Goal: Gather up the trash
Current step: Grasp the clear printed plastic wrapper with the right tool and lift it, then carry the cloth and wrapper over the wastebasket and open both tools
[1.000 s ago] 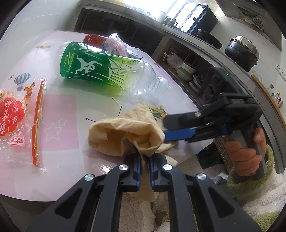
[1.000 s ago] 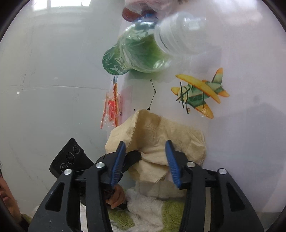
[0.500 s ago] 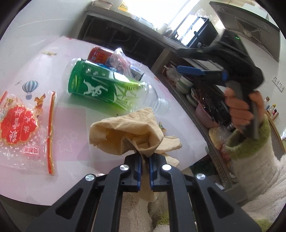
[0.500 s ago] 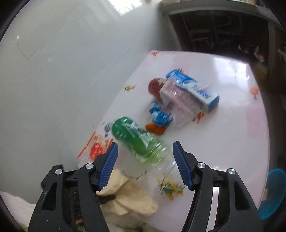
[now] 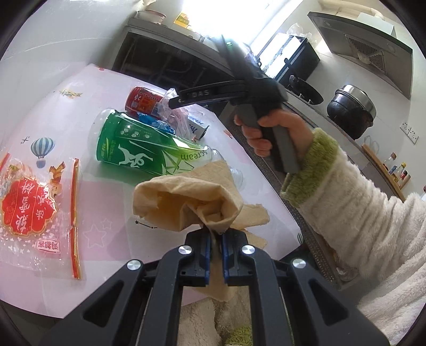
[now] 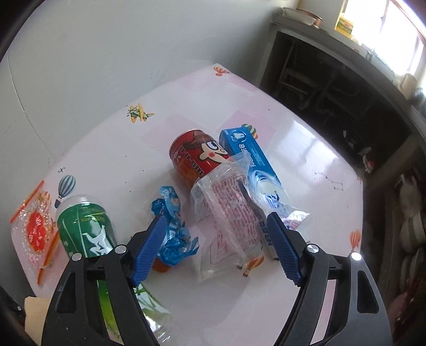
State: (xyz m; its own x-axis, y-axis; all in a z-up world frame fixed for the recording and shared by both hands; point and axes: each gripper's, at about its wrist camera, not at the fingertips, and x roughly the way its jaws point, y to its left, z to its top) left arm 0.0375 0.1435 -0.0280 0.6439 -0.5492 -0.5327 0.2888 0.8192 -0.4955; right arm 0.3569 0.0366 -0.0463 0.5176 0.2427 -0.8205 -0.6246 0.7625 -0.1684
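Right gripper (image 6: 215, 250) has swung up over the table (image 6: 306, 159) | fingers spread above wrapper (image 6: 229, 213) | left gripper (image 5: 215, 255) pinching tissue (image 5: 186, 202) | bottle (image 5: 143, 151) at 11 o'clock of tissue

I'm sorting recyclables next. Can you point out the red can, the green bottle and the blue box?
red can (image 6: 194, 157), right wrist view, printed side.
green bottle (image 5: 138, 151), left wrist view, label middle.
blue box (image 6: 250, 154), right wrist view, top face.

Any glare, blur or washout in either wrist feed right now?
Left wrist view: window blown out white; right gripper slightly motion-blurred; paper bag sharp. Right wrist view: glare on the table; clear plastic wrapper sharp; edges curved by fisheye.
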